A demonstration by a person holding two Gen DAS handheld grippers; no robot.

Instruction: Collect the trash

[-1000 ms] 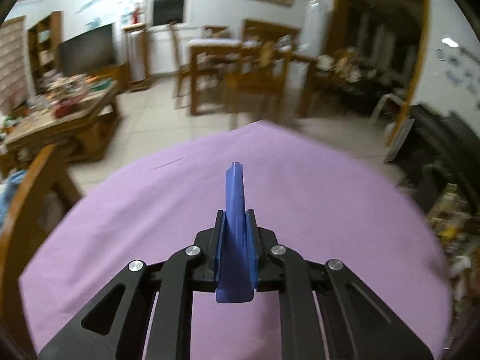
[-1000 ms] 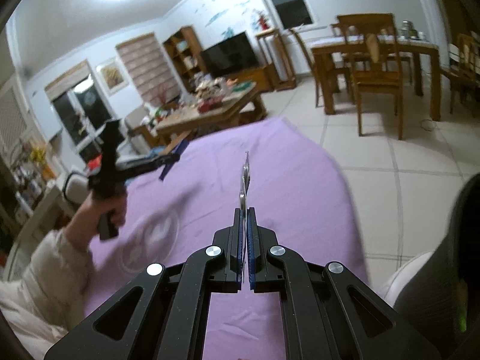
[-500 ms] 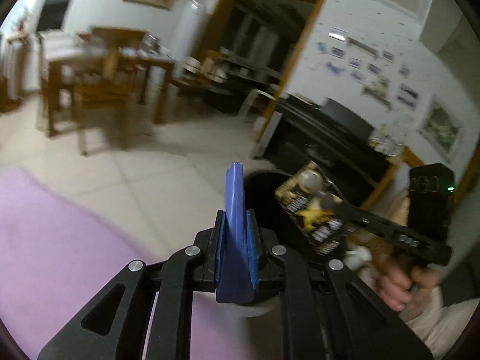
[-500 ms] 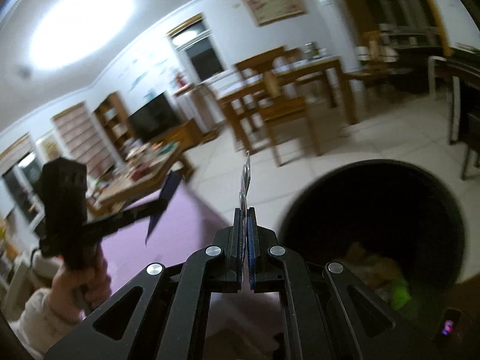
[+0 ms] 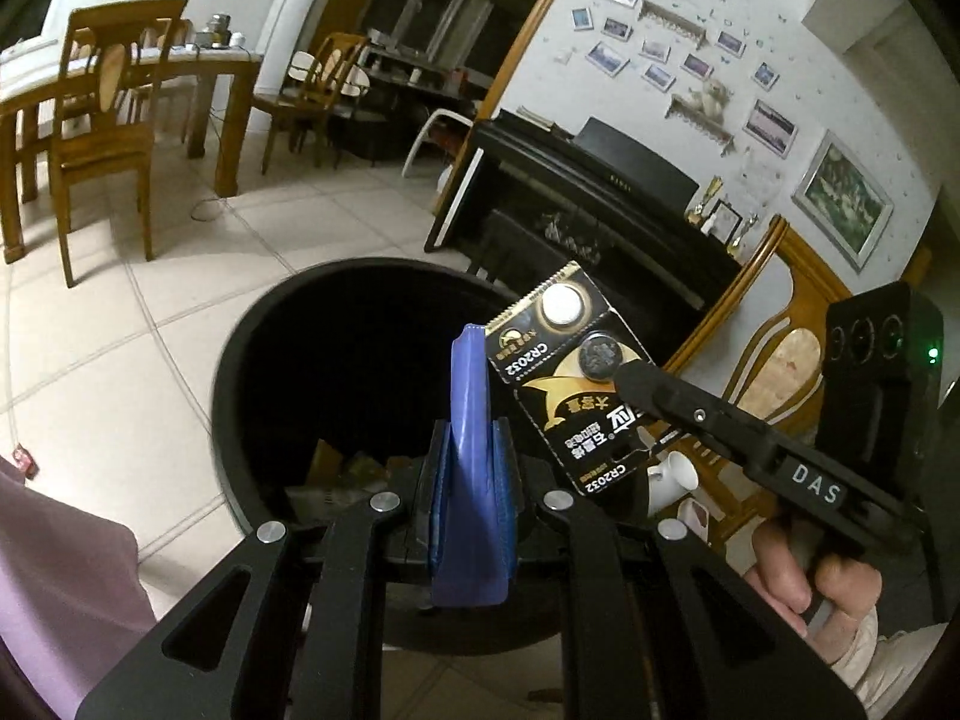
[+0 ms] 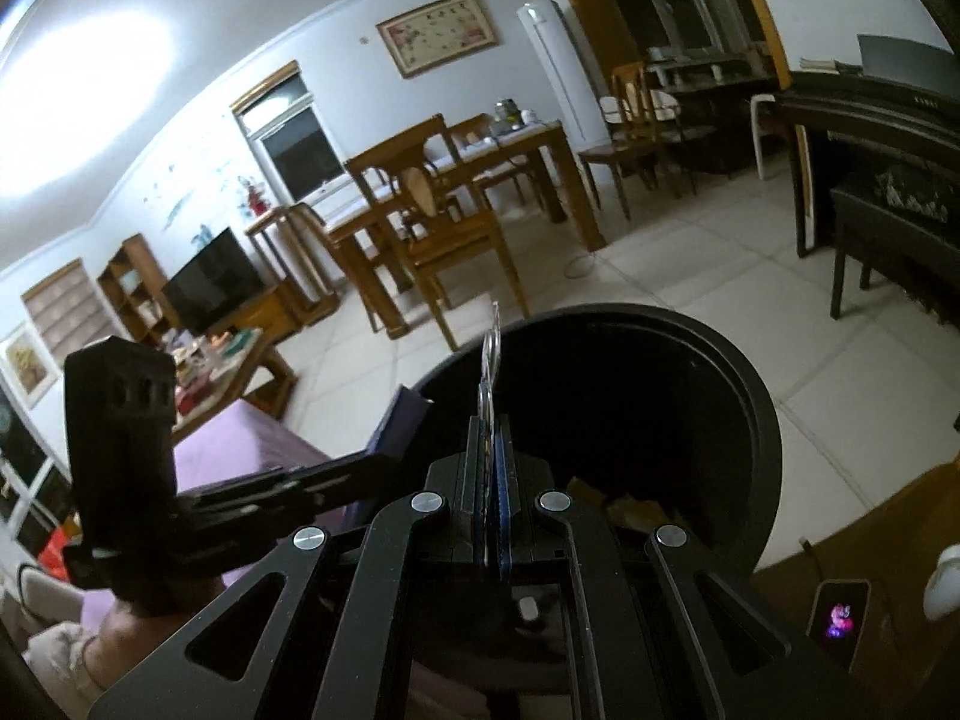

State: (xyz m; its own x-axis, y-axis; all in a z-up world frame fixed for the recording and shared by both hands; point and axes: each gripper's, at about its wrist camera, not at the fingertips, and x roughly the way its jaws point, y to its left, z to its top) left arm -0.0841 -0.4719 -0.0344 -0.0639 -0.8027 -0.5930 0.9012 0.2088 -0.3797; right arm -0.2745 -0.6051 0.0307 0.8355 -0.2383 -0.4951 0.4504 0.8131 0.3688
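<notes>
1. In the left wrist view, the left gripper [image 5: 471, 480] fills the bottom of the frame, its black fingers closed on a flat blue piece of plastic-like trash [image 5: 468, 396] that stands upright at the centre.
2. In the right wrist view, the right gripper [image 6: 493, 480] fills the bottom of the frame, its fingers clamped on a thin battery blister card [image 6: 491, 360] seen edge-on at the centre.
3. The same black-and-gold battery blister card [image 5: 576, 384], printed CR2032, shows face-on right of centre in the left view, held at its lower right corner by the right gripper [image 5: 630, 375], which reaches in from the right edge.
4. The left gripper [image 6: 396, 438] appears at the left of the right view, the blue piece [image 6: 399, 426] in its fingers, just beside the bin's rim.
5. Just beyond both grippers stands a round black trash bin [image 5: 240, 372], open-topped, in the middle of each frame; both held items hang over its mouth [image 6: 744, 384].
6. Crumpled paper and wrappers [image 5: 354, 468] lie at the bin's bottom.
7. A purple cloth-covered tabletop [image 5: 54, 570] sits at the lower left of the left view.
8. Farther off, on the pale tiled floor [image 5: 120, 324]: wooden dining chairs [image 5: 102, 126] at upper left, a black upright piano [image 5: 600, 204] at upper right.
</notes>
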